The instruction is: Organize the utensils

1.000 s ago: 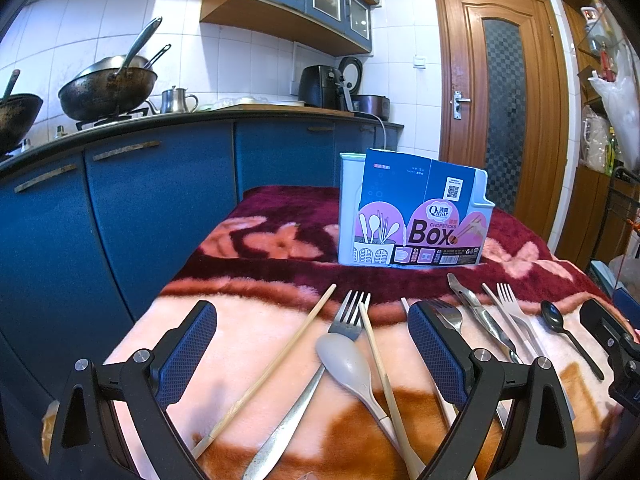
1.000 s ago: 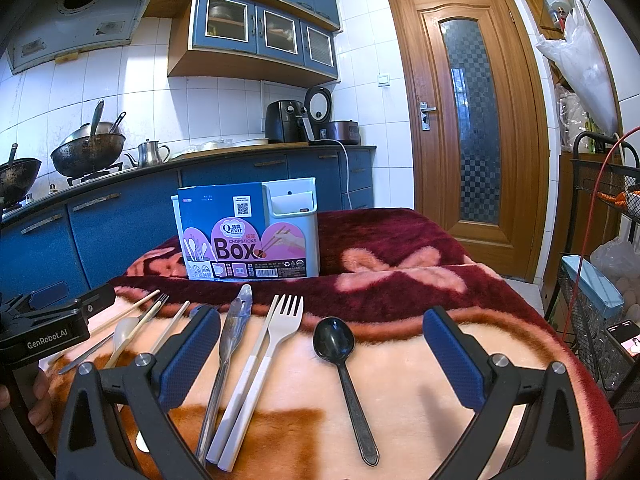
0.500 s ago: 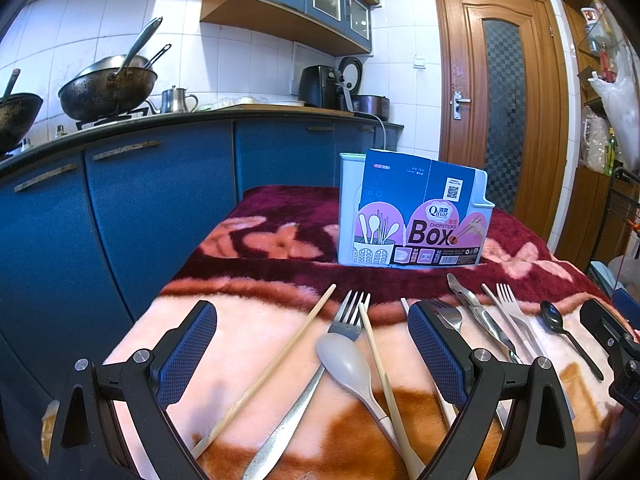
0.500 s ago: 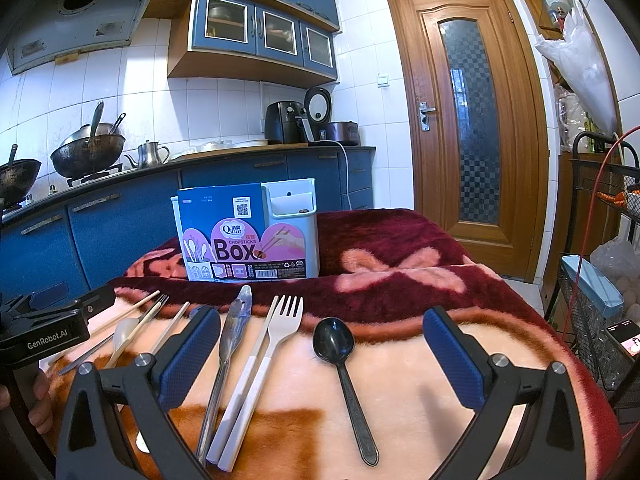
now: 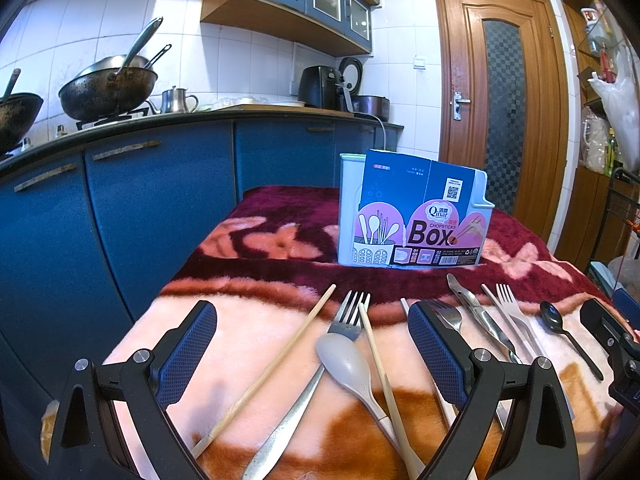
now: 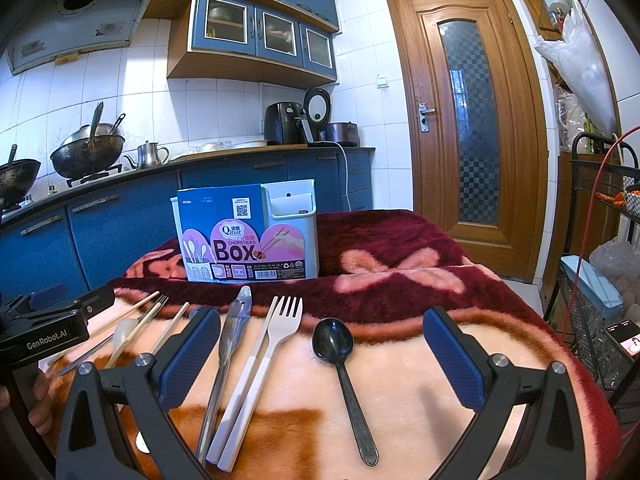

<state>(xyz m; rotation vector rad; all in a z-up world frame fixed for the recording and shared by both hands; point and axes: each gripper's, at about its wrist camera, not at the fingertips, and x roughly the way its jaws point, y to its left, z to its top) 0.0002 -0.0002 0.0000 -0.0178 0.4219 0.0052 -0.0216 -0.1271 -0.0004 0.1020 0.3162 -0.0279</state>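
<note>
A pale utensil holder with a blue "Chopsticks Box" sleeve [image 5: 414, 216] [image 6: 246, 234] stands upright at the back of the blanket-covered table. In front of it lie loose utensils. My left gripper [image 5: 312, 344] is open above a wooden chopstick [image 5: 276, 364], a metal fork [image 5: 316, 368], a grey spoon [image 5: 346, 364] and a second chopstick [image 5: 384, 376]. My right gripper [image 6: 320, 352] is open above a metal knife [image 6: 228, 344], a white fork [image 6: 264, 352] and a black spoon [image 6: 340, 356]. Neither holds anything.
The table carries a pink and maroon flowered blanket [image 6: 440, 380]. Blue kitchen cabinets [image 5: 120, 216] with woks on the counter run along the left. A wooden door [image 6: 468, 120] is behind, and a wire rack [image 6: 600, 280] stands at the right.
</note>
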